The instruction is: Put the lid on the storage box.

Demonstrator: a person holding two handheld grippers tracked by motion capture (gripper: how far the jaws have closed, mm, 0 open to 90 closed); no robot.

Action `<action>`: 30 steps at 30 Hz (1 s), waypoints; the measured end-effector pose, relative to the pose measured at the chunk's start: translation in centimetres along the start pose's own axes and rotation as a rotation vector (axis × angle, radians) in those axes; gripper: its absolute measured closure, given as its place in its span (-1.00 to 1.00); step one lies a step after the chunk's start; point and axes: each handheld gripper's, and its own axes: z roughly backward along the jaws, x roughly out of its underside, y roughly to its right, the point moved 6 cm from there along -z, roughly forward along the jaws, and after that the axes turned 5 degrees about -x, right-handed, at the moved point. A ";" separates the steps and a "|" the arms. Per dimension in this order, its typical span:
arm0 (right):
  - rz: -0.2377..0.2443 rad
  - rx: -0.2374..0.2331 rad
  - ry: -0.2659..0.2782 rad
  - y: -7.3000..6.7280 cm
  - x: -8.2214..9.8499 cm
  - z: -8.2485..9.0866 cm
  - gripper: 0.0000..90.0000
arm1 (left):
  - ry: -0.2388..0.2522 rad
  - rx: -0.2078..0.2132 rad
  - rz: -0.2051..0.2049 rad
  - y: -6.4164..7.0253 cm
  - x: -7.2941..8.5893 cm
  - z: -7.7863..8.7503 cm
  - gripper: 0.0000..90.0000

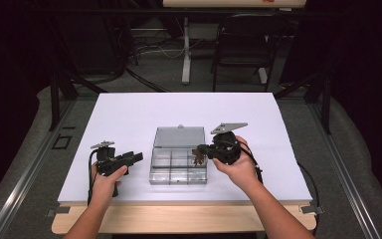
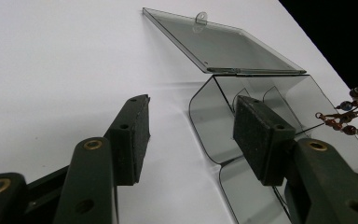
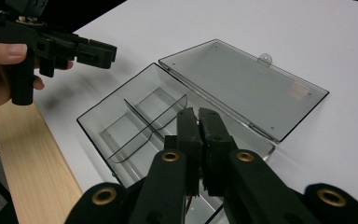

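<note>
Left gripper view shows my left gripper (image 2: 191, 135) with jaws open and empty, the clear box (image 2: 261, 93) just ahead of them. My right gripper (image 3: 200, 135) is closed on a beaded bracelet (image 2: 354, 112), which hangs below its jaws over the box. I think I should lower slowly, keep the beads inside one compartment, and then open the jaws.

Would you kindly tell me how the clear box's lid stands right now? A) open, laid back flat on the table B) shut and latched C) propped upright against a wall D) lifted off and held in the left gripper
A: the lid lies hinged back flat on the table behind the open box, with its tab pointing away from the compartments.
</note>
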 end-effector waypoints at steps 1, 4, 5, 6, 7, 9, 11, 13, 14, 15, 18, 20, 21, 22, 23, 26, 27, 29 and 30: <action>0.003 0.000 0.004 -0.1 0.0 -0.1 0.96 | 0.001 0.000 0.001 0.0 0.0 0.0 0.02; 0.011 -0.007 -0.003 -0.3 0.1 -0.2 0.96 | 0.003 -0.002 0.004 0.0 0.0 0.0 0.02; 0.008 -0.009 -0.003 -0.3 0.2 -0.3 0.96 | 0.004 0.000 0.005 0.0 0.0 0.0 0.02; 0.009 -0.007 -0.007 -0.3 0.3 -0.3 0.96 | 0.005 0.000 0.005 0.0 0.0 0.0 0.02; 0.003 -0.011 -0.002 -0.4 0.4 -0.4 0.96 | 0.005 0.000 0.005 0.0 0.0 0.0 0.02; 0.005 -0.013 -0.010 -0.4 0.6 -0.6 0.96 | 0.003 -0.001 0.004 0.0 0.0 0.0 0.02; 0.003 -0.013 -0.014 -0.4 0.9 -0.7 0.96 | 0.003 -0.001 0.006 0.0 0.0 0.0 0.02; 0.005 -0.010 -0.020 -0.4 1.1 -0.9 0.96 | 0.002 -0.001 0.006 0.0 0.0 0.0 0.02; 0.006 -0.008 -0.017 -0.4 1.2 -1.0 0.96 | 0.001 -0.002 0.002 0.0 0.0 0.0 0.02; -0.001 -0.011 -0.020 -0.4 1.3 -1.0 0.96 | 0.000 -0.002 0.001 0.0 0.0 0.0 0.02; -0.005 -0.014 -0.026 -0.4 1.5 -1.3 0.96 | 0.003 -0.002 0.008 0.0 0.0 0.0 0.02; -0.006 -0.021 -0.027 -0.5 1.7 -1.3 0.96 | 0.004 0.000 0.009 0.0 0.0 0.0 0.02; -0.005 -0.022 -0.025 -0.6 1.7 -1.3 0.96 | 0.004 0.000 0.010 0.0 0.0 0.0 0.02; -0.001 -0.022 -0.019 -0.6 1.6 -1.3 0.96 | 0.004 0.000 0.010 0.0 0.0 0.0 0.02; -0.001 -0.021 -0.017 -0.7 1.6 -1.2 0.96 | 0.004 0.000 0.006 0.0 0.0 0.0 0.02; 0.004 -0.022 -0.009 -0.9 1.3 -1.0 0.96 | 0.000 -0.001 -0.001 0.0 0.0 0.0 0.02; 0.006 -0.024 -0.004 -1.0 1.2 -0.9 0.96 | 0.001 -0.001 -0.002 0.0 0.0 0.0 0.02; 0.007 -0.027 0.000 -1.1 1.1 -0.9 0.96 | 0.003 -0.002 0.006 0.0 0.0 0.0 0.02; 0.010 -0.029 -0.006 -1.1 1.1 -0.9 0.96 | 0.004 -0.001 0.004 0.0 0.0 0.0 0.02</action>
